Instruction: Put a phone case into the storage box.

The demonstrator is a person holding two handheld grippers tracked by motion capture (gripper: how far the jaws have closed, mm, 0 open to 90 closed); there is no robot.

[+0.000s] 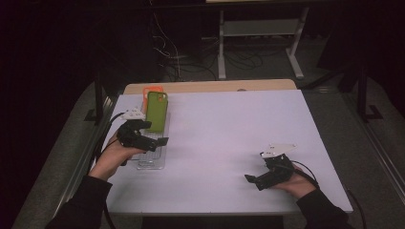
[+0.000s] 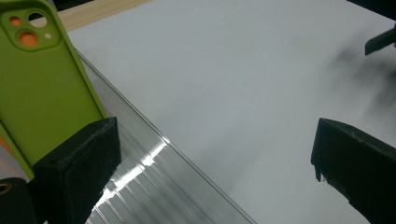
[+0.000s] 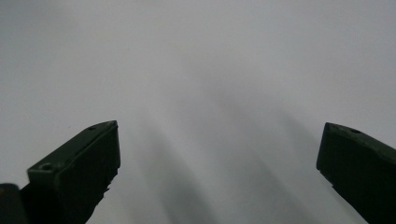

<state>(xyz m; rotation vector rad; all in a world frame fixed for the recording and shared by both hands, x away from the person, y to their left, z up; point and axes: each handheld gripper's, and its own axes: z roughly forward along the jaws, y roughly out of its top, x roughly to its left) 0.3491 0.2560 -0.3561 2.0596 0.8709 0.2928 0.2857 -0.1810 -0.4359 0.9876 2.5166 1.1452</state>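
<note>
The left claw (image 1: 160, 142) hung agape over the clear rack (image 1: 154, 155), apparently approaching the green phone case (image 1: 156, 110) at its eleven o'clock, and would next need to straddle it, while the right claw (image 1: 253, 180) idled, also agape, on the tabletop (image 1: 229, 124).

orange case (image 1: 152, 89): mostly hidden behind green case (image 1: 156, 110) | clear rack (image 2: 154, 186): cut off, perhaps ribbed

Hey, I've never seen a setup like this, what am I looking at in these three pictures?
A person sits at a white table and holds a two-jaw grasping tool in each hand. The high view looks down from above; the other two come from cameras riding on each tool. The left tool hovers open over a clear ridged tray at the table's left side. A green phone case rests in that tray, with something orange behind it. The right tool is open over bare table. Neither holds anything.
</note>
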